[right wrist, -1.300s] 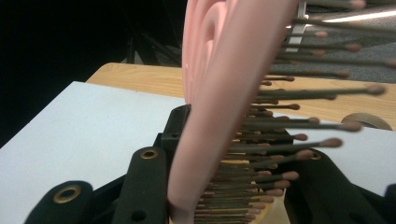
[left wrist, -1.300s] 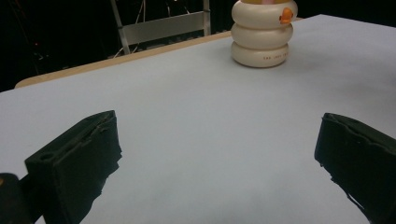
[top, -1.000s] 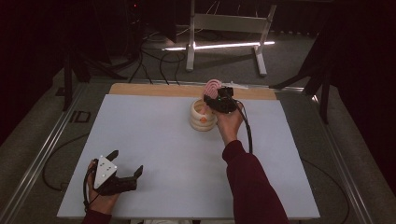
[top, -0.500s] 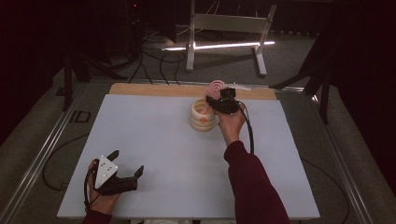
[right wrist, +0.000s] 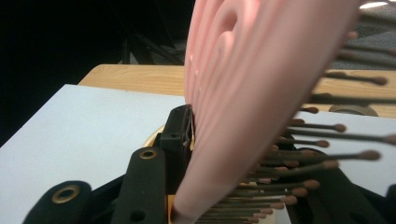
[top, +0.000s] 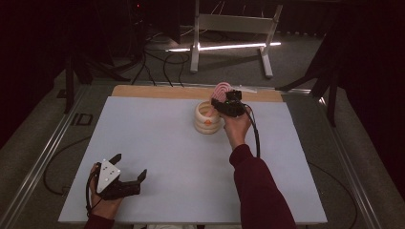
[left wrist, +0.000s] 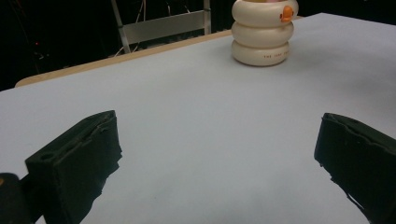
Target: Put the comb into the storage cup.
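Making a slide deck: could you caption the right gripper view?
Right tongs clamp a pink hairbrush, bristles sideways, above the cream holder.

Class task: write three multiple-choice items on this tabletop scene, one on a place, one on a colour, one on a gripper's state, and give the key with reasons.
1. Where does the cream holder stand?
A. near the table's far edge
B. beside the left gripper
C. on the floor

2. What colour is the hairbrush?
A. green
B. pink
C. blue

3. How is the left gripper?
A. shut on the hairbrush
B. shut on the holder
C. open, holding nothing

Key: 1 A, the high view shows it far up the grey table. 2 B, its back shows pink in the right gripper view. 3 C, its jaws stand wide apart over bare table, while the right gripper grips the hairbrush.
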### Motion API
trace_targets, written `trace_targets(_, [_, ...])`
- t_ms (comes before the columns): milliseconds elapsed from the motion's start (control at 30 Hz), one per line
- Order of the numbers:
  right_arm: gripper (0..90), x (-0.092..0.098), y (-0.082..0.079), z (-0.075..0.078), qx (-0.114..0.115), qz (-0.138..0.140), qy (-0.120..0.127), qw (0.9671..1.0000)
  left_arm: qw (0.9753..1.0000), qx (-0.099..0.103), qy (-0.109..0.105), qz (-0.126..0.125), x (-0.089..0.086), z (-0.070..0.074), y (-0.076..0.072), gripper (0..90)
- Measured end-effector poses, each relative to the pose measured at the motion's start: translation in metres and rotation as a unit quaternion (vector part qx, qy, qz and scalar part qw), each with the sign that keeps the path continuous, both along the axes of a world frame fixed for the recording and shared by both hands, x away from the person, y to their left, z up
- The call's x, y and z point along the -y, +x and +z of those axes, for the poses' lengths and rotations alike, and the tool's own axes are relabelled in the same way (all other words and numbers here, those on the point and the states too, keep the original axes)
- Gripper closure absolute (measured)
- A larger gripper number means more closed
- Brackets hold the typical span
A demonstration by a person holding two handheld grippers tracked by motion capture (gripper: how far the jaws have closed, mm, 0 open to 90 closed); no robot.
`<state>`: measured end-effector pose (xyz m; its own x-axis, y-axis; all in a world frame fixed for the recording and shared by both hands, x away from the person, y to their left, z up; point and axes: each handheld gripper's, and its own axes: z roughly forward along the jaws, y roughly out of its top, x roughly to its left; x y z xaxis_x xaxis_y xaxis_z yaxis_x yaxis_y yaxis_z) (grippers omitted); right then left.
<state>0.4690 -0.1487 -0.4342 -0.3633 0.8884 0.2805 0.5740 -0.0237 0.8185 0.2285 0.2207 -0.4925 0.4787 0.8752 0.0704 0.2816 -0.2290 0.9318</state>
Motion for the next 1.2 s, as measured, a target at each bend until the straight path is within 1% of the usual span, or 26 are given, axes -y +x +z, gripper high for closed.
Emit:
trace_targets(133, [62.1,0.0,-0.001,-0.001,0.003,-0.001,0.001,1.0,1.0,0.0,0.001,0.0,0.0,0.0,0.0,1.1])
trace_targets(633, [61.3,0.008,0.0,-0.007,-0.003,-0.007,0.003,1.0,1.0,-0.001,0.002,0.0,0.0,-0.001,0.001,1.1])
trace_targets(833, [60.8,0.008,0.0,-0.007,-0.002,-0.008,0.0,1.0,1.0,-0.001,0.003,-0.001,0.001,-0.001,0.0,1.1])
trace_targets(1067, [59.5,0.012,0.001,-0.009,-0.006,-0.017,-0.003,0.9998,1.0,-0.001,0.003,0.0,0.0,-0.001,0.0,1.1])
trace_targets(1200, [57.4,0.013,0.001,-0.009,-0.007,-0.018,-0.01,0.9998,1.0,-0.001,0.003,-0.001,0.001,-0.001,0.0,1.1])
